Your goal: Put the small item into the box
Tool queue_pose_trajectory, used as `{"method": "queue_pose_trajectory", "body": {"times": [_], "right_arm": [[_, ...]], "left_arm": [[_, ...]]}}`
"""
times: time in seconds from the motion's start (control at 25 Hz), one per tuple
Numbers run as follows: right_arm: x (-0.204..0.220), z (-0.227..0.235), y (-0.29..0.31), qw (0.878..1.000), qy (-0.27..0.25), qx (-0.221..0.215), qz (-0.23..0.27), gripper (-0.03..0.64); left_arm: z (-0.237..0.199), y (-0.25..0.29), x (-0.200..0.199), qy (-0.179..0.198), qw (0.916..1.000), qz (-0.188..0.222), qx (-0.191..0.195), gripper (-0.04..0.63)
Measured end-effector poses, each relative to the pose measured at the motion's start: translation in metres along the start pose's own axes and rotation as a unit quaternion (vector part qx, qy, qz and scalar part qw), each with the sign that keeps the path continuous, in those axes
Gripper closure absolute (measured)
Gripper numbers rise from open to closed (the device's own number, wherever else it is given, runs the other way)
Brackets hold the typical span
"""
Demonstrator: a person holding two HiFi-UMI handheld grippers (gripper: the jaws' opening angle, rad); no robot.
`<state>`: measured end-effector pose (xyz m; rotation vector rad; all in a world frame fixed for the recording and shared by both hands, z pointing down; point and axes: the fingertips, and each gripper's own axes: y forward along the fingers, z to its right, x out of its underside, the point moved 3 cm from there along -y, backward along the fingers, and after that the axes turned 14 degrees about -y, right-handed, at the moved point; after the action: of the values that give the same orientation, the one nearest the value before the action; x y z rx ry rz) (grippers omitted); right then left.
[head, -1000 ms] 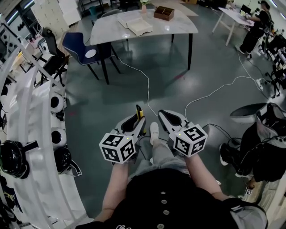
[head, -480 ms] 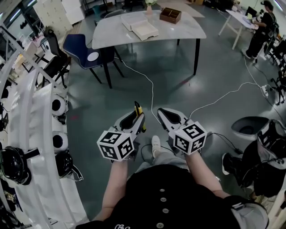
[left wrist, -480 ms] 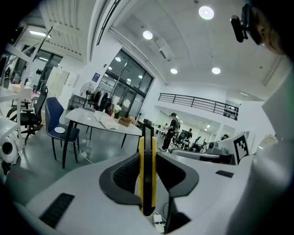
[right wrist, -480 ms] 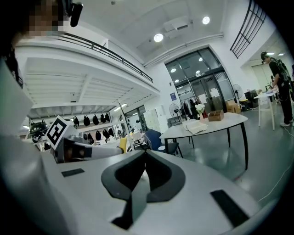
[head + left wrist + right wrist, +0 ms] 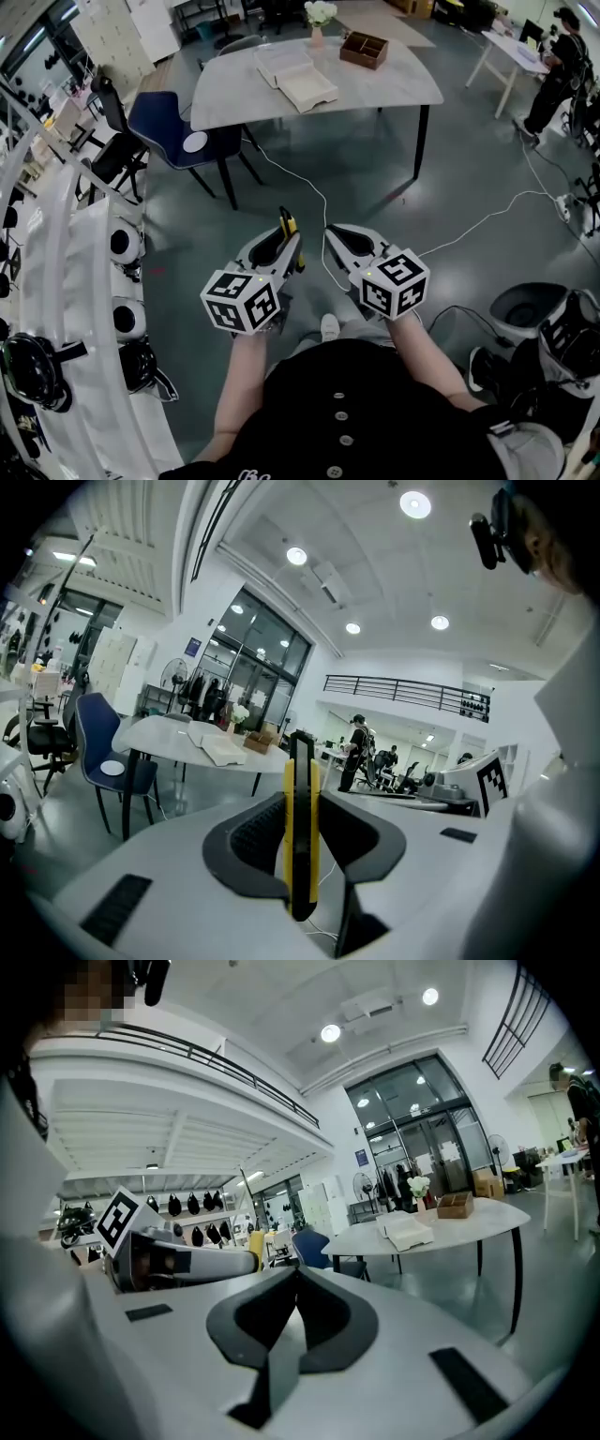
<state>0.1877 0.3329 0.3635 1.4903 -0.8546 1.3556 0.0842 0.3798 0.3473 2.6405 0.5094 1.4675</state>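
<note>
Left hand-held gripper (image 5: pixel 286 242) clamped on slim yellow-and-black flat tool (image 5: pixel 301 846), upright between jaws, tip poking past them. Right hand-held gripper (image 5: pixel 292 1283) closed, empty. Brown wooden box (image 5: pixel 365 49) on pale oval counter (image 5: pixel 394 89), well ahead of both. Risk: thin tool slips or pivots in carry.

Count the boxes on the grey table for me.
2. A brown wooden box sits near the far edge of the table, beside the flower vase. A white box lies open nearer the middle. None seems hidden.
</note>
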Motion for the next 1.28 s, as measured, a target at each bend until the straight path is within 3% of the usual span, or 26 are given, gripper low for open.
{"method": "queue_pose_trajectory", "body": {"times": [0.8,1.28], "right_arm": [[0.008,0.083,0.047,0.999,0.023,0.016,-0.016,0.611],[-0.008,0.136,0.112,0.998,0.025,0.047,-0.032,0.611]], "left_arm": [[-0.032,0.088,-0.025,-0.010,0.9997,-0.024,0.003,0.469],[-0.081,0.150,-0.080,-0.013,0.9989,-0.034,0.029,0.469]]}}
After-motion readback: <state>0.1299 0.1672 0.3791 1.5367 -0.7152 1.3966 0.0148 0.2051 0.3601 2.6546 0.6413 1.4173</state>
